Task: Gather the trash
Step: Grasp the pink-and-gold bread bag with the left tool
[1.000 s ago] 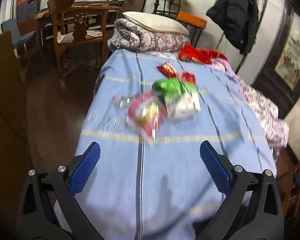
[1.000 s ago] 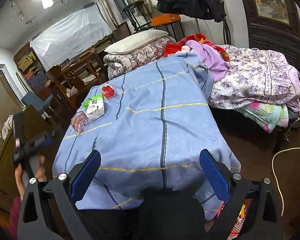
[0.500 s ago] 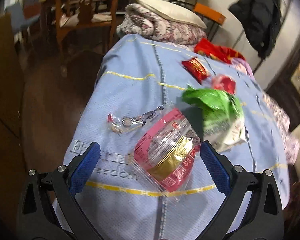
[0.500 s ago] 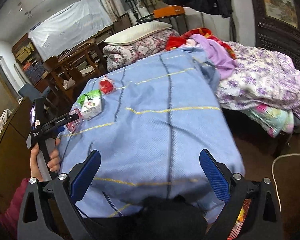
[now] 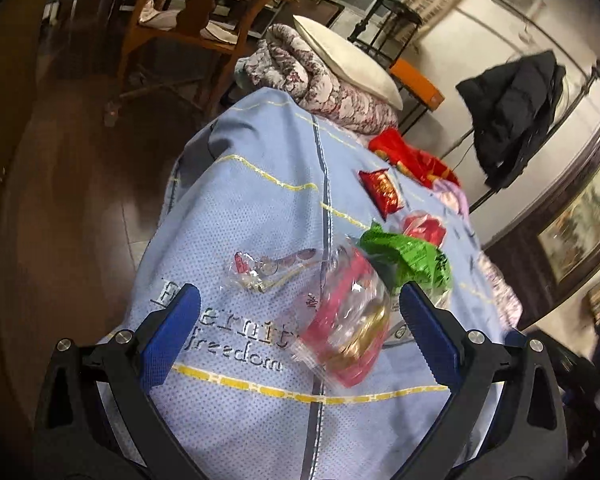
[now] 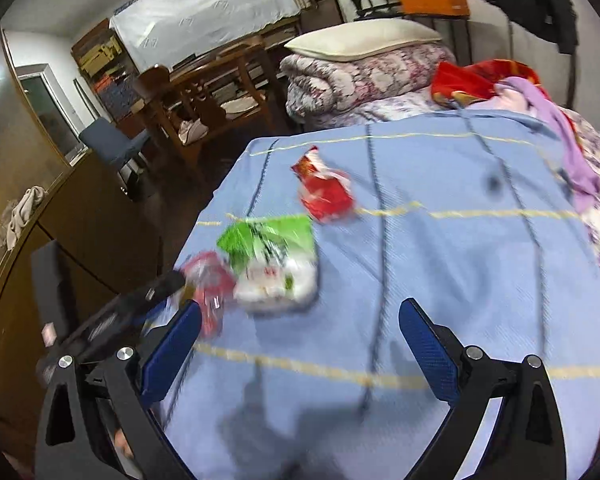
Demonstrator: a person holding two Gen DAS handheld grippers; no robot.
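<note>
Several wrappers lie on a blue cloth-covered table (image 5: 260, 208). A clear pink-and-gold packet (image 5: 348, 320) lies between the fingers of my open left gripper (image 5: 296, 328), untouched. A small clear wrapper (image 5: 260, 272) lies just beyond the left finger. A green-and-white bag (image 5: 412, 260), a crumpled red wrapper (image 5: 424, 228) and a red snack bag (image 5: 382, 190) lie farther off. In the right wrist view the green-and-white bag (image 6: 272, 264), the pink packet (image 6: 208, 280) and the red wrappers (image 6: 324, 192) lie ahead of my open right gripper (image 6: 300, 340). The left gripper (image 6: 112, 320) shows at the left.
A wooden chair (image 5: 180, 20) and a dark floor (image 5: 80, 184) are left of the table. A rolled quilt with a pillow (image 5: 332, 76) lies beyond it. A black coat (image 5: 516, 108) hangs at the right. A dark wooden cabinet (image 6: 72, 232) stands to the left.
Both grippers moved closer to the trash. The pink packet now lies between the left fingers. The right gripper swung left toward the green bag. Both stayed open.
</note>
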